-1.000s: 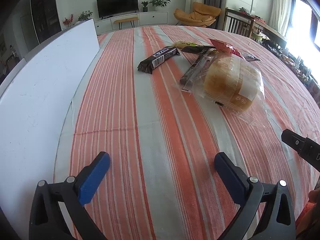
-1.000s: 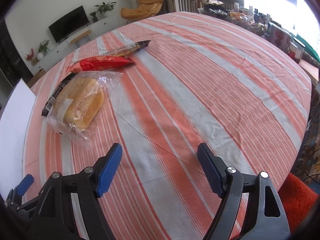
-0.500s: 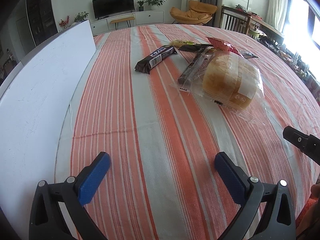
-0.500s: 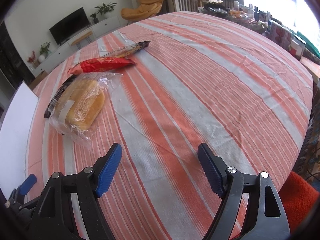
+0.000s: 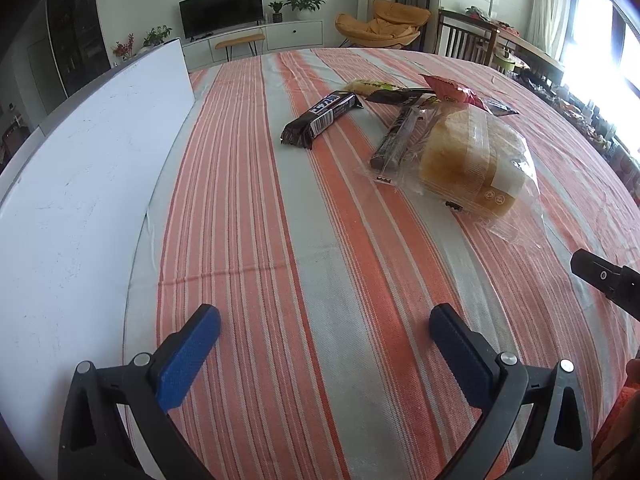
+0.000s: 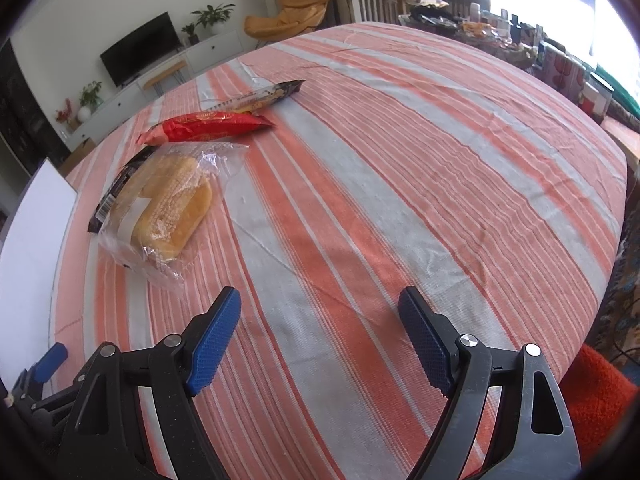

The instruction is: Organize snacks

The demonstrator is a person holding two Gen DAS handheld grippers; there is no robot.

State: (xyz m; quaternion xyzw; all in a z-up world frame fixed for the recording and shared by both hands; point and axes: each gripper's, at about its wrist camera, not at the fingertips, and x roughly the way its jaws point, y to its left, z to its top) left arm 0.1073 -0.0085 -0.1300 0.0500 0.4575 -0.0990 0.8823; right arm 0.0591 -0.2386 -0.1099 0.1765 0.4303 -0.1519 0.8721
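Left gripper (image 5: 324, 336): blue-padded jaws spread wide, nothing between them, poised over bare tablecloth (image 5: 248, 208). Right gripper (image 6: 320, 320): jaws likewise wide apart and opening a little further, nothing between them; one of its black fingers enters the left wrist view at the right edge.

Snacks: all lie grouped on the striped orange-and-grey tablecloth, ahead of both grippers and apart from them. Nearest is a loaf of bread in a clear bag (image 5: 474, 168), its loose plastic end trailing toward the grippers. A slim dark bar (image 5: 394, 140) in clear wrap lies along the bag's left side, touching it. Farther left, apart from the rest, lies a dark biscuit packet (image 5: 320, 118) with white lettering. Behind the bread lies a red packet (image 6: 204, 128), and beyond that a long dark-and-yellow packet (image 6: 260, 98).

A white board (image 5: 80, 184) runs along the left edge of the table.
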